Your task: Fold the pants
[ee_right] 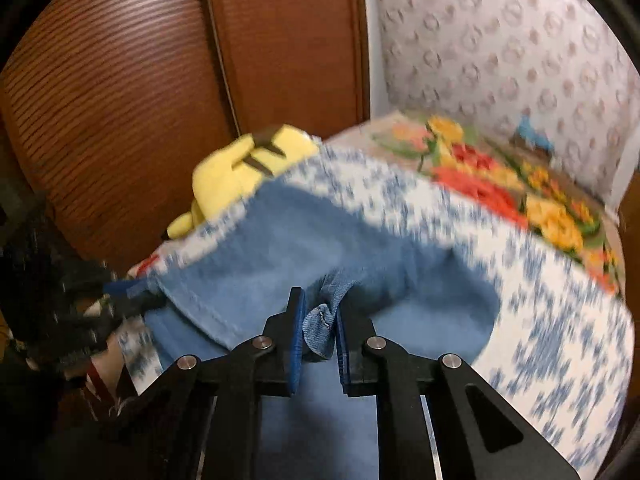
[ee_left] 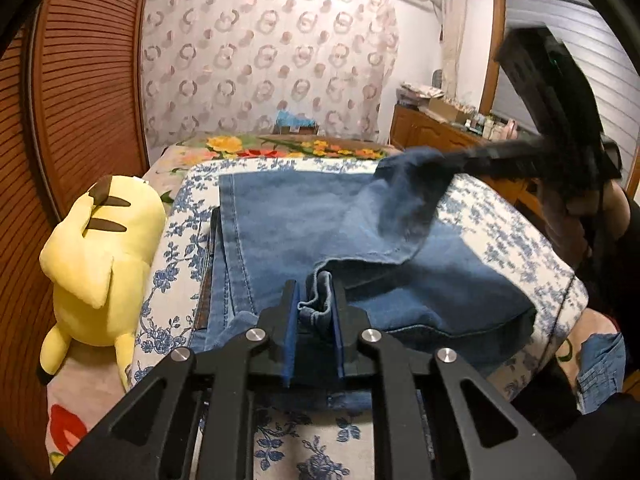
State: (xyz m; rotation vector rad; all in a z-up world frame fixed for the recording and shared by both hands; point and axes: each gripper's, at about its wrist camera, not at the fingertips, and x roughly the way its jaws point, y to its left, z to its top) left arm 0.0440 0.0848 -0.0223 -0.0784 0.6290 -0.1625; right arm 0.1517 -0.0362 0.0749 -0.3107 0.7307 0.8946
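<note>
Plush toy (ee_left: 100, 256), yellow, lies at the left beside the blue-flowered cushion (ee_left: 516, 232) where the jeans (ee_left: 300, 220) are spread. Left gripper (ee_left: 316, 300) pinches a bunched hem at the near edge. Right gripper (ee_right: 320, 320) pinches what looks, through blur, like another denim fold, lifted off the cushion.

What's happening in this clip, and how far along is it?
A person with a handheld gripper in each hand is folding blue jeans laid on a blue-and-white floral cushion on the bed. The left gripper is shut on a bunched hem edge of the denim near the camera. The right gripper is also shut on a fold of denim and is lifting that part off the cushion. A yellow plush toy lies beside the cushion. The fold is not finished.
</note>
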